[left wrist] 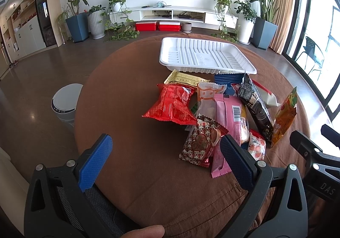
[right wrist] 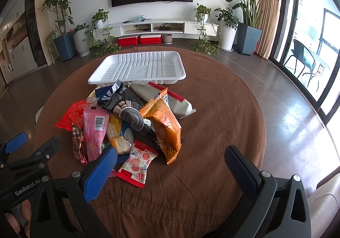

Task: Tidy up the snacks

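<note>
A heap of several snack packets lies mid-table: a red packet (left wrist: 171, 104) (right wrist: 71, 116), a pink bar (left wrist: 228, 119) (right wrist: 95, 129), a black packet (left wrist: 257, 108) (right wrist: 127, 108), an orange packet (left wrist: 283, 117) (right wrist: 164, 125), a red-and-white packet (right wrist: 138, 162) (left wrist: 257, 146) and a brown heart-print packet (left wrist: 201, 140). Behind the heap sits an empty white ribbed tray (left wrist: 204, 55) (right wrist: 138, 67). My left gripper (left wrist: 165, 146) is open just short of the heap's near left side, its right finger beside the brown packet. My right gripper (right wrist: 170, 157) is open at the heap's near edge, around nothing.
The round table wears a brown cloth (left wrist: 136, 93) (right wrist: 223, 110) whose near hem lies under both grippers. A white bin (left wrist: 63, 104) stands on the floor left of the table. Potted plants, a TV cabinet and glass doors line the far room.
</note>
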Demonstrator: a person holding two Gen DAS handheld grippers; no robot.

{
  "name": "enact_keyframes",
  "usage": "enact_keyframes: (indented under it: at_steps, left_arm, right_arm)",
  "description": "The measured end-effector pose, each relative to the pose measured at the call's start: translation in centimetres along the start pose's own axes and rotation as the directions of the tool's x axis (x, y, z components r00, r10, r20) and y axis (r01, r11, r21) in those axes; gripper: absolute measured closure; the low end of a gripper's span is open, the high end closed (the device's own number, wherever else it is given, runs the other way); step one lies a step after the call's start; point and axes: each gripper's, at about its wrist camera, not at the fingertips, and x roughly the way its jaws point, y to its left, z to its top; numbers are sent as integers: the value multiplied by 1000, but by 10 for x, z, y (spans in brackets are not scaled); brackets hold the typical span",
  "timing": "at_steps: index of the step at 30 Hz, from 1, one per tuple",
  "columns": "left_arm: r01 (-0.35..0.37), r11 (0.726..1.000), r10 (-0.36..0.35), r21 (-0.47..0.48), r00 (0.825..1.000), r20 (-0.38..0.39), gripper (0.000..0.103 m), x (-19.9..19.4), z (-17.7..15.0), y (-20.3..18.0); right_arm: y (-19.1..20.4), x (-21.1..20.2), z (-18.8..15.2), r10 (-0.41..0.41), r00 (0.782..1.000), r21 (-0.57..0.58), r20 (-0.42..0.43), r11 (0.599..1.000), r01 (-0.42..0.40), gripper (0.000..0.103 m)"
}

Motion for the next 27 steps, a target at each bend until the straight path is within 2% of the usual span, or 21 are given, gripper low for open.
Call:
enact_keyframes:
  at_steps: [5,8,11,13,15,19,22,24,25,27]
  left_arm:
    - [2,1000,-2,4,1000,-5,0,4,-6,1]
    - [29,999,-30,-14,1000,-8,0,6,-5,5]
    - [101,994,-101,-40,995,23,0,7,-6,12]
    - [215,976,-213,-31,975,55,0,9,-8,18]
    - [280,959,-279,-44,960,25,0,17,-14,22]
    - [246,969,-245,-3,965,-90,0,30,-24,16]
    - [265,959,-277,-98,952,-131,0,40,-26,26]
    - [276,955,-289,-105,949,-130,0,42,-25,26]
    - [280,956,-290,-92,948,-132,0,44,-23,20]
    - [279,959,-284,-50,948,-142,0,47,-22,10]
  right_arm:
    - [1,2,-3,2,1000,-8,-13,1000,-2,0]
    - [-10,5,-3,40,999,21,-24,999,-40,0]
    - [-30,6,-4,86,996,90,-14,992,-85,0]
    - [-48,8,-1,116,993,146,6,983,-115,0]
    - [-63,8,-1,161,987,197,25,967,-163,0]
    - [-80,17,-1,253,967,237,0,940,-246,0]
    - [-83,23,-7,313,950,278,-6,913,-299,0]
    - [-78,30,-10,355,933,263,-52,907,-330,9]
    - [-76,32,-10,363,929,252,-65,907,-337,19]
    - [-73,38,-9,371,923,240,-100,909,-340,23]
